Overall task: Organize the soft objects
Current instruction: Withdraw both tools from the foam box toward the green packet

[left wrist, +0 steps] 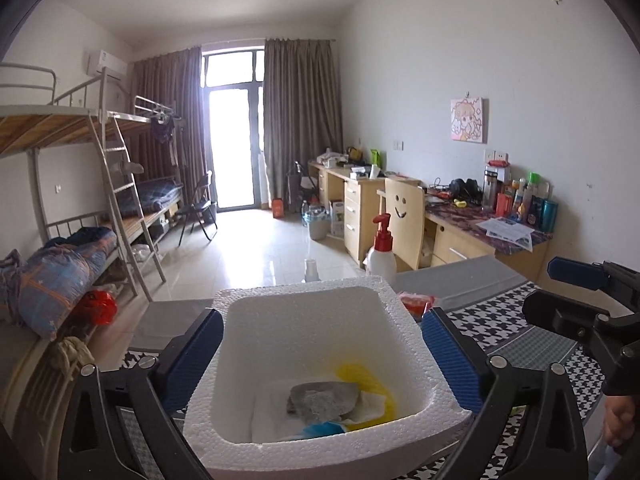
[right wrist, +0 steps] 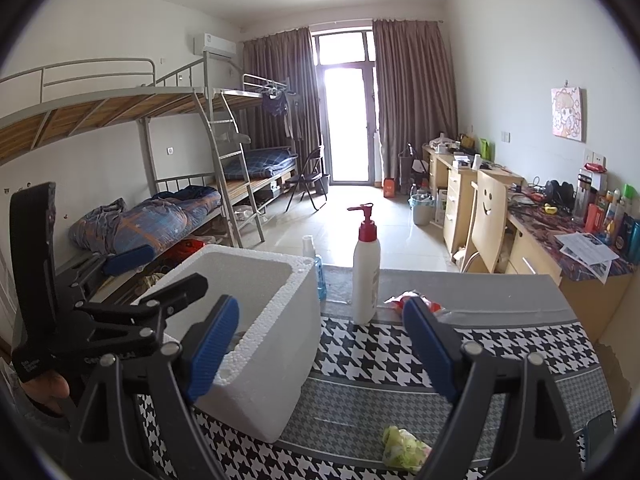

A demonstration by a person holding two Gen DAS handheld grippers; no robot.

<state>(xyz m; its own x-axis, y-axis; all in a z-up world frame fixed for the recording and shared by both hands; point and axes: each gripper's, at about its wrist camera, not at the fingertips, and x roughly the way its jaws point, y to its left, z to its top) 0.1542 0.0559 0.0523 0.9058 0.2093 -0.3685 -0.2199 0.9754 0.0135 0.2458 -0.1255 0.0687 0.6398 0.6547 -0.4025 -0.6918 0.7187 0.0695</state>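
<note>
The foam box (left wrist: 320, 360) is being seen at the left of the houndstooth cloth (right wrist: 380, 352), open side up, its long axis running away from the cameras toward the far table edge. The left gripper (left wrist: 322, 360) is being held over the box mouth, its blue pads spread wide to either side of the walls and pinching nothing. Inside the box, soft pieces are lying loose on the floor: a grey cloth (left wrist: 322, 400) on a white tissue (left wrist: 276, 412), with something yellow (left wrist: 360, 380) behind and something blue (left wrist: 320, 428) at the near wall.

Just right of the box, the pump bottle (right wrist: 366, 272) is standing upright near the far edge, with a red packet (right wrist: 400, 300) lying beside its base. The right gripper (right wrist: 320, 344) is being held low above the cloth, jaws spread and empty, its left pad just beside the near right corner of the box.

A crumpled yellow-green soft item (right wrist: 404, 448) is lying on the cloth nearest the camera, below and slightly right of the right gripper, well apart from the box. It is judged the likeliest next pick. The right gripper is the nearer one. The bundle's long axis appears to be running diagonally, from upper left to lower right, though it is too crumpled for any pointing direction to be told.
</note>
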